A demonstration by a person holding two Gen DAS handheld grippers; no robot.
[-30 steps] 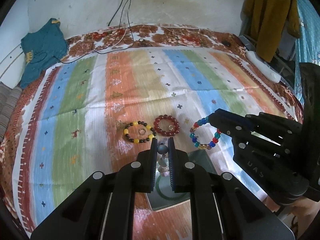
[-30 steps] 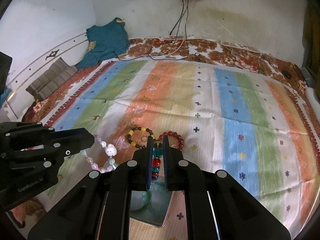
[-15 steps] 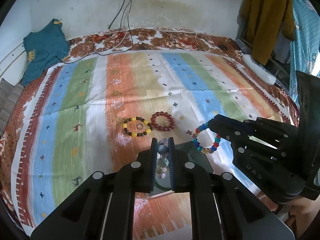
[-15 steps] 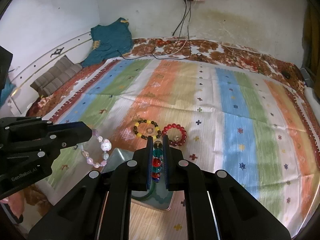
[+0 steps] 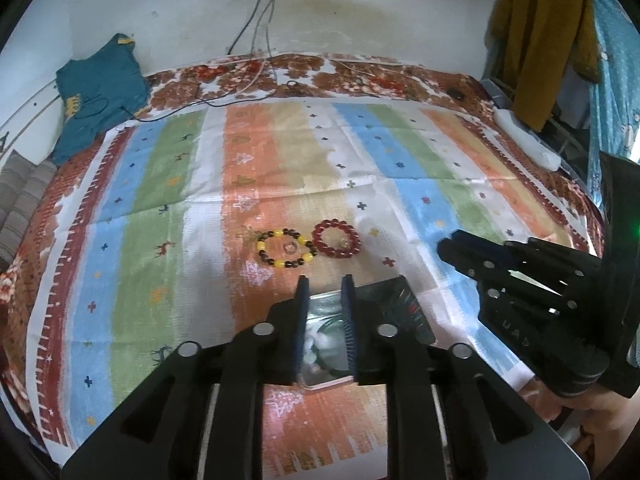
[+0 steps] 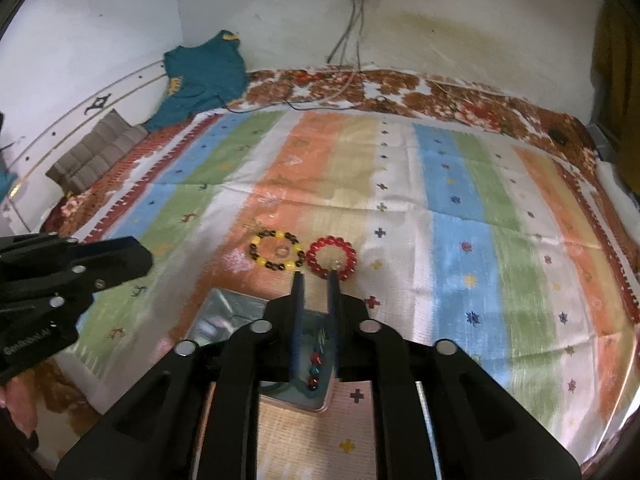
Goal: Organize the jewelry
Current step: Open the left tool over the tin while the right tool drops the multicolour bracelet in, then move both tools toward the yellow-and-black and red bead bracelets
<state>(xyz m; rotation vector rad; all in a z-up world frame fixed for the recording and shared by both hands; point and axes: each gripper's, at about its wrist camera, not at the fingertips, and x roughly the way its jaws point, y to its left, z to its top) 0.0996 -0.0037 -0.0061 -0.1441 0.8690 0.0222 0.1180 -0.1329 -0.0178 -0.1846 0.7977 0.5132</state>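
1. Embossed letters reading "UA" show on the black plastic body of the right tool (image 5: 448,246), seen to the right of the left tool (image 5: 325,280); pale lettering on the left tool's side is too blurred to read.
2. Both tools hang with fingers parted, holding nothing.
3. Below their fingers, a shiny, square-cornered tray (image 6: 224,308) lies on the bed's striped woven cover (image 6: 460,200), with pale beads (image 5: 316,340) and coloured beads (image 6: 314,368) in it.
4. Just beyond the tools, a yellow-and-black bracelet (image 5: 285,249) and a glossy red bracelet (image 5: 337,239) lie beside each other.
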